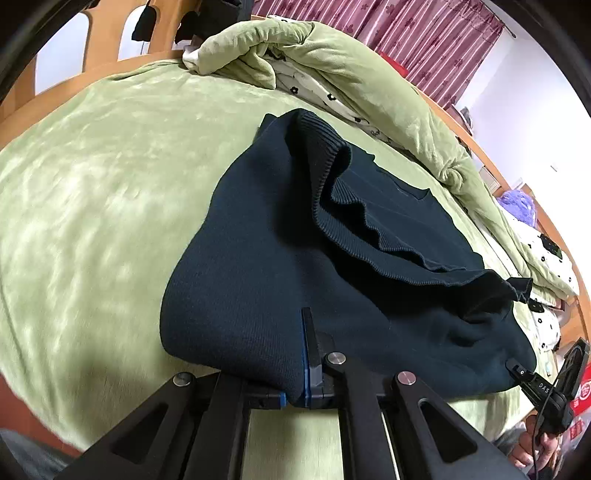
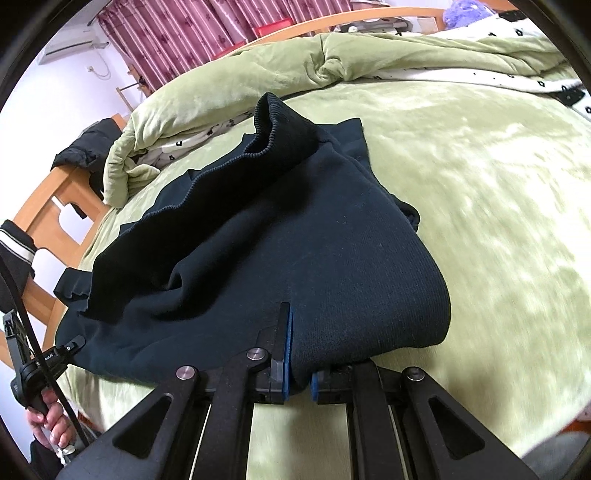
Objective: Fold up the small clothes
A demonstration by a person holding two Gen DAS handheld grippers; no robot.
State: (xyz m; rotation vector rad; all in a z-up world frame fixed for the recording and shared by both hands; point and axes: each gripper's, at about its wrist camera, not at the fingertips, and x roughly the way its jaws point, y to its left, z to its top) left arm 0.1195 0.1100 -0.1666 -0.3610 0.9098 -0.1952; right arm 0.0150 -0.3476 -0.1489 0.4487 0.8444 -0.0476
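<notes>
A dark navy knit sweater (image 1: 280, 251) lies partly folded on the green bed cover (image 1: 92, 192), its ribbed hem (image 1: 354, 206) turned over on top. My left gripper (image 1: 295, 373) is shut on the near left edge of the sweater, cloth pinched between the blue pads. My right gripper (image 2: 297, 365) is shut on the near right edge of the same sweater (image 2: 314, 236). The right gripper also shows at the sweater's far corner in the left wrist view (image 1: 517, 369). The left gripper shows likewise in the right wrist view (image 2: 70, 349).
A rumpled green quilt with a white flower-print lining (image 1: 332, 70) is heaped along the far side of the bed. The wooden bed frame (image 2: 55, 206) runs around the mattress. Dark clothes hang on the frame (image 2: 88, 151). Pink curtains (image 2: 192, 33) hang behind.
</notes>
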